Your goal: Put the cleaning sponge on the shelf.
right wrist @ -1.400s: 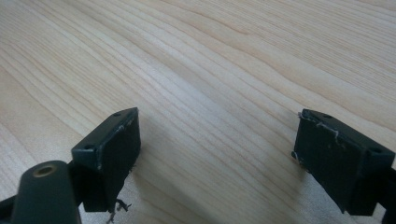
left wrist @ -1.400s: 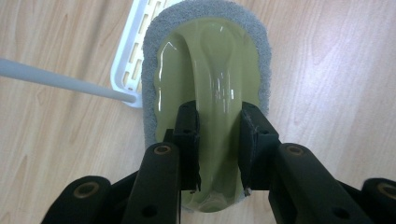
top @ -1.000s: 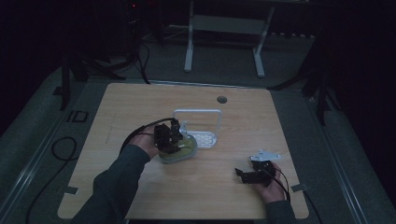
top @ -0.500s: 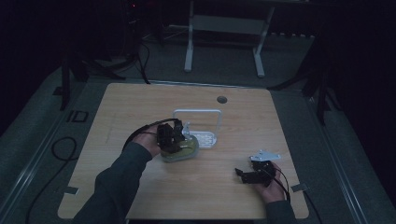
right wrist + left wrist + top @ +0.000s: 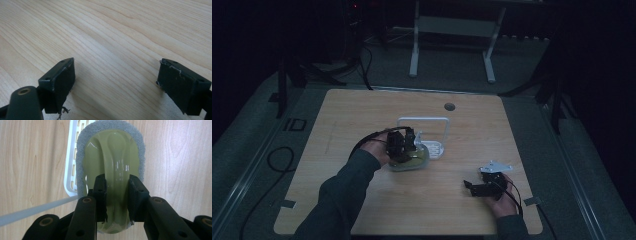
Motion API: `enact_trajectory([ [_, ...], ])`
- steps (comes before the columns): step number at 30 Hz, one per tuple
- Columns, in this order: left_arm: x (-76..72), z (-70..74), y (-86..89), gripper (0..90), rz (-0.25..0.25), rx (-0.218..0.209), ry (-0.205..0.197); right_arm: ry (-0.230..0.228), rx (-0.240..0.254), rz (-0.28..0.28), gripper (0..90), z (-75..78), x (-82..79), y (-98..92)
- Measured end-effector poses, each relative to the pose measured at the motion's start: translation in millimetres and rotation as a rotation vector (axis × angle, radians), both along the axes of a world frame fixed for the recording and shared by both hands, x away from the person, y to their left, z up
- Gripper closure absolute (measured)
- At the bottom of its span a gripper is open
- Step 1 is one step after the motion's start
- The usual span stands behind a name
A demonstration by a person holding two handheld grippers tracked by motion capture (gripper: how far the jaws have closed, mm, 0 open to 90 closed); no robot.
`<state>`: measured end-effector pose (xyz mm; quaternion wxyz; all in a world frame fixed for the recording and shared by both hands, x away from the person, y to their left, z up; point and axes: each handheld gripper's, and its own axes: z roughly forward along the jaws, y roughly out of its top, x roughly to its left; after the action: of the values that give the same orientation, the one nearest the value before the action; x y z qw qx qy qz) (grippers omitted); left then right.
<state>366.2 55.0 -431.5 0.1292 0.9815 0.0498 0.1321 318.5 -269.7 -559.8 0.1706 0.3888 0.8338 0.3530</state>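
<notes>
The green-handled scrubbing pad (image 5: 113, 170) lies flat on the wooden worktop (image 5: 362, 115), its edge over the white slotted tray (image 5: 71, 157), its raised handle clenched by the left claw (image 5: 117, 195), while the right claw (image 5: 115, 80) rests well apart, released.

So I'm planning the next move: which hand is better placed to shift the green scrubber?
Left: the left gripper already clamps the scrubber; the right gripper stands open over bare table.

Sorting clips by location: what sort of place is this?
Probably a lab or studio recording space, not a home: a lone wooden table in a dark room, carpeted floor, loose cables and a metal stand behind.
</notes>
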Motion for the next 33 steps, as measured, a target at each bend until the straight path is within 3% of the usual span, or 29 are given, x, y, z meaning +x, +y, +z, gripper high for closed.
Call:
enact_trajectory([
  [14,3.4,5.7,-9.5,71.8,-0.045,0.017,-0.035,0.001,0.001,-0.001,14.2,0.0,-0.1,0.1],
  [24,6.8,3.8,-16.0,71.8,-0.067,0.012,-0.025,0.0,0.001,-0.002,14.2,0.0,0.0,0.1],
  [33,10.1,5.6,-24.9,71.8,-0.095,0.029,-0.045,0.0,0.001,-0.001,14.2,-0.1,0.0,0.1],
])
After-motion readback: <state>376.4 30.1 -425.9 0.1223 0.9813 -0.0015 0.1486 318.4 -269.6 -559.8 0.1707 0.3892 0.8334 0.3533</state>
